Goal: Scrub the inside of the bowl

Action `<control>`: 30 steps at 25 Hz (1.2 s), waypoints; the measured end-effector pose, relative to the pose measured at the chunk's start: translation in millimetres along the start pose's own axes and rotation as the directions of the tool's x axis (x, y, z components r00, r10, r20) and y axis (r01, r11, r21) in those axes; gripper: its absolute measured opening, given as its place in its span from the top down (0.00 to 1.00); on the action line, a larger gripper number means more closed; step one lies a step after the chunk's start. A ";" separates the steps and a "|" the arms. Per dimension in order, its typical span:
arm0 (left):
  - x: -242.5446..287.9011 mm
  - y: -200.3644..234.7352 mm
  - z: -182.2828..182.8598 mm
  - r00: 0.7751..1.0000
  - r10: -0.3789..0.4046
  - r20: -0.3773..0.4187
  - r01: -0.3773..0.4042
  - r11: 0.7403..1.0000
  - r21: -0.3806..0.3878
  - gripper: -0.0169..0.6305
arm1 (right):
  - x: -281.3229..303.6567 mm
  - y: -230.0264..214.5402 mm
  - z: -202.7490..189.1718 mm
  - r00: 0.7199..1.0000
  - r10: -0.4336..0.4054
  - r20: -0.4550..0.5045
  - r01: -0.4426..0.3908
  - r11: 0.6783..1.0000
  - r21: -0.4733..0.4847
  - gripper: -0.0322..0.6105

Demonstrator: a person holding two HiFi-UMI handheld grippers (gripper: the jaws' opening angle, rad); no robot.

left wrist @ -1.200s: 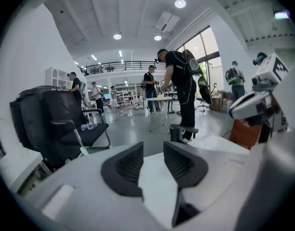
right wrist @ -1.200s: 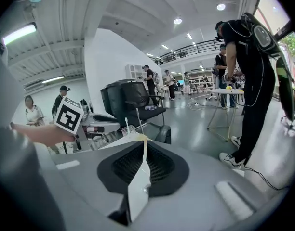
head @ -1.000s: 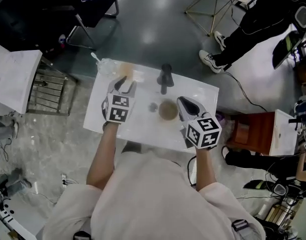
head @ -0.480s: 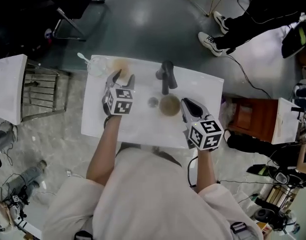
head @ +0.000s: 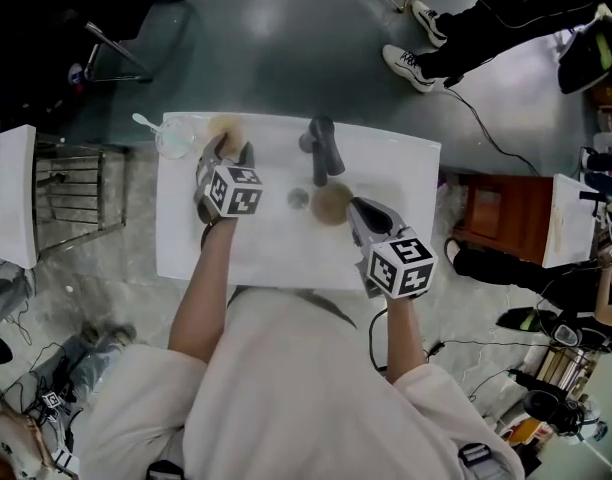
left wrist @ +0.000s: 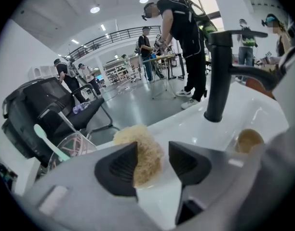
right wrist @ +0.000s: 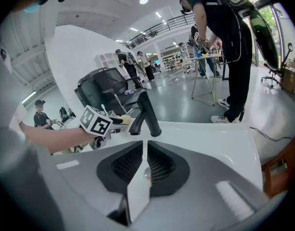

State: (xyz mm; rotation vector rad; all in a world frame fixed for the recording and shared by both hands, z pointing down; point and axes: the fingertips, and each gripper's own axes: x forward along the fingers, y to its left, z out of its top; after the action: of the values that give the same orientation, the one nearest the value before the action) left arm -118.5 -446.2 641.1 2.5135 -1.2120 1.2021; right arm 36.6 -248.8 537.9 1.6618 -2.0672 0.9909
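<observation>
A small brown bowl point(head: 331, 203) point(left wrist: 248, 139) sits in the white sink point(head: 276, 258), just below the black faucet point(head: 324, 148) point(left wrist: 220, 76). A tan fibrous scrubber point(head: 226, 128) point(left wrist: 140, 153) lies on the sink's back left rim. My left gripper point(head: 233, 151) point(left wrist: 152, 165) is open and has just been opening; the scrubber lies between its jaws, against the left pad and apart from the right one. My right gripper point(head: 356, 208) point(right wrist: 144, 165) hovers at the bowl's right side, its pads shut to a thin slit with nothing between them.
A clear glass dish point(head: 171, 140) point(left wrist: 65, 150) with a pale green spoon stands left of the scrubber. The drain point(head: 298, 199) is left of the bowl. A black chair point(left wrist: 46, 109) and several people stand beyond the sink. A wooden cabinet point(head: 491, 233) is on the right.
Both grippers have come down toward the sink. The left one has moved onto the scrubber and its jaws stand wider. The right one has sunk beside the bowl.
</observation>
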 end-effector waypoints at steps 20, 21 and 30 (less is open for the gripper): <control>-4.9 -12.3 -1.9 0.998 0.055 0.015 -0.056 0.995 0.079 0.83 | -12.4 -27.2 -22.0 1.000 -0.005 -0.016 0.005 1.000 0.015 0.90; -8.3 -17.8 -2.2 0.999 0.041 0.016 -0.042 0.997 0.069 0.84 | -13.3 -28.5 -24.5 1.000 -0.001 -0.019 0.002 1.000 0.013 0.90; -61.5 -58.3 1.6 0.996 -0.045 0.077 0.048 0.998 -0.032 0.85 | -19.9 -36.9 -44.2 0.998 0.018 -0.062 -0.020 0.999 -0.036 0.90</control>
State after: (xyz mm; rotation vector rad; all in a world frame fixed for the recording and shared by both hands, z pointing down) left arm -99.5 -369.4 610.7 2.5701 -1.1733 1.0752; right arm 69.1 -207.6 568.8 1.5763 -2.0528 0.9913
